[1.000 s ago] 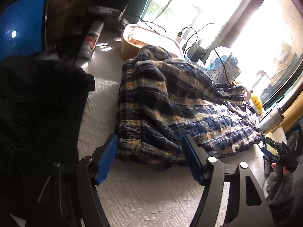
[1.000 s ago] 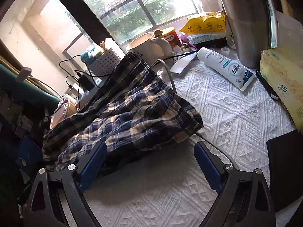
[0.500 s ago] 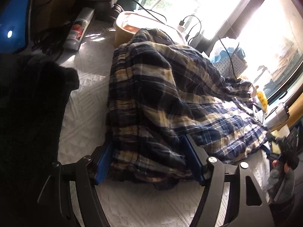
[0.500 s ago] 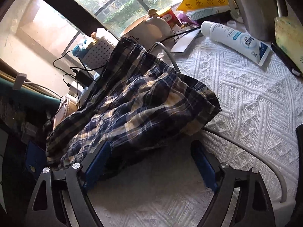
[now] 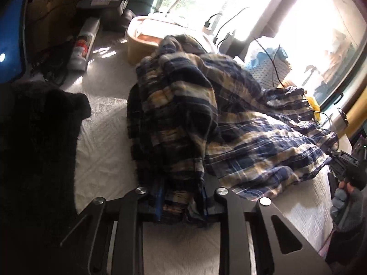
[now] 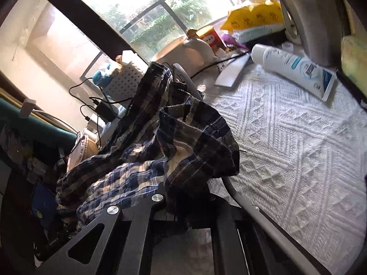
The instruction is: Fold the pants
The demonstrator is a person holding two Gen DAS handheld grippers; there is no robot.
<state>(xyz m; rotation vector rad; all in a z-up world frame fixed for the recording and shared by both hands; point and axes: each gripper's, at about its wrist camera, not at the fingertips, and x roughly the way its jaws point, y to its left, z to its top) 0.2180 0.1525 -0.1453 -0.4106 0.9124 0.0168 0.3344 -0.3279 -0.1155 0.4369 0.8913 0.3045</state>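
Your left tool (image 5: 182, 202) has just been closing and now pinches a bunched edge of the plaid pants (image 5: 240, 123) between its blue pads. Your right tool (image 6: 187, 202) has just been closing too, and is clamped on the other near corner of the same garment; there the cloth puffs up just ahead of the tips. From both tools the pants run forward and away, over the white textured surface (image 6: 298, 142) toward the window clutter. Their long axis seems to lie crosswise between your two hands, so neither hand is nearer. The fold probably turns on carrying the gripped near edge forward over the far one, both hands level. To the right tool's right lies a white tube (image 6: 296, 67), well apart from the cloth.
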